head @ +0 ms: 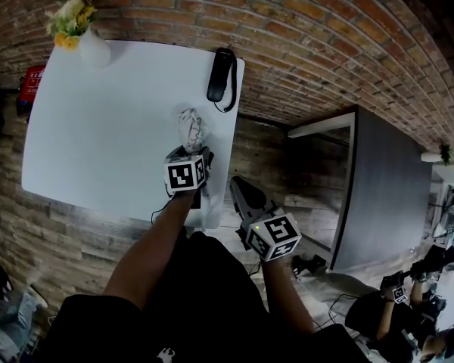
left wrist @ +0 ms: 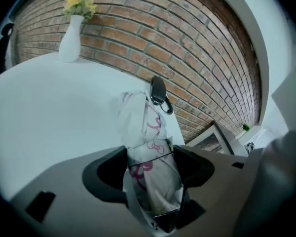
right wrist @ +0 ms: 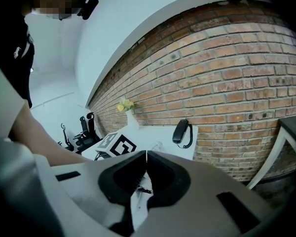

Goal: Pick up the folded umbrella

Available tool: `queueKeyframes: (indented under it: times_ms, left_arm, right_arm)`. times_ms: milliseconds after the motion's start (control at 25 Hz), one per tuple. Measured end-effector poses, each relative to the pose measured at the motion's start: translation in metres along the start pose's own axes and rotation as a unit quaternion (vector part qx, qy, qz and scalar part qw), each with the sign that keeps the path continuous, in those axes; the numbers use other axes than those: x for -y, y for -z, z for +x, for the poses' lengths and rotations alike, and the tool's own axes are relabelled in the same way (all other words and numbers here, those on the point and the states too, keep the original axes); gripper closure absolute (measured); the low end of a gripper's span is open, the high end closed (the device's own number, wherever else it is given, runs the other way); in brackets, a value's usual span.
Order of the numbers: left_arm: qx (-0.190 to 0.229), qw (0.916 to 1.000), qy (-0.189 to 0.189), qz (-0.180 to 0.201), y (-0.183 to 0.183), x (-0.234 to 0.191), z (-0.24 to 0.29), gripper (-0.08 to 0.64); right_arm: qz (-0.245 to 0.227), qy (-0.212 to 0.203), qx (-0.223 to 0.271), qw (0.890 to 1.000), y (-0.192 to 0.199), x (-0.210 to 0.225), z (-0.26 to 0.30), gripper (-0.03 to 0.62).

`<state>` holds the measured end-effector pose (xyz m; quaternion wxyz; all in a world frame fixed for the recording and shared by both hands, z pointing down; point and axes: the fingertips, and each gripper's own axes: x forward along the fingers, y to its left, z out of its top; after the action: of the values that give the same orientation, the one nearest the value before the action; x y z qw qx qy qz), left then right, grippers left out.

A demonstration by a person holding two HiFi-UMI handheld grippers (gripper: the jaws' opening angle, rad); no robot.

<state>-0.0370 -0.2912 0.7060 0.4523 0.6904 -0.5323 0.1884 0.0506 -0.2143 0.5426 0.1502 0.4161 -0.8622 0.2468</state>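
The folded umbrella (head: pixel 191 129), white with pink print, lies on the white table (head: pixel 98 127) near its right edge. My left gripper (head: pixel 190 151) points down at its near end. In the left gripper view the umbrella (left wrist: pixel 147 142) fills the gap of the left gripper (left wrist: pixel 150 156), and both jaws touch the fabric at its sides, so the gripper is shut on it while it still rests on the table. My right gripper (head: pixel 237 185) hangs off the table's right edge; its jaws meet tip to tip with nothing between them in the right gripper view (right wrist: pixel 146 154).
A black telephone handset (head: pixel 221 74) lies at the table's far right corner, beyond the umbrella. A white vase with yellow flowers (head: pixel 79 32) stands at the far left corner. A brick wall runs behind. A dark desk (head: pixel 386 187) stands to the right.
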Motion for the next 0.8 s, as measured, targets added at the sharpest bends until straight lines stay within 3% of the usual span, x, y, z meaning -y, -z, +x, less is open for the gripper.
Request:
queueKeyframes:
  times_ms: [240,440,800]
  left_arm:
    - [0.008,0.9994,0.033,-0.001,0.0,0.002,-0.007,0.275]
    - [0.028,0.9952,0.09,-0.025,-0.002,0.009,-0.022,0.275]
    - [0.082,0.987,0.135,-0.033,-0.031,0.019,-0.063,0.276]
  right_arm:
    - [-0.002,-0.002,0.007,1.0,-0.004,0.001,-0.001,0.569]
    - [0.0,-0.006,0.01,1.0,-0.005,-0.002,-0.003,0.569]
    - [-0.023,-0.021,0.032,0.999,-0.02,-0.014,-0.001,0.569]
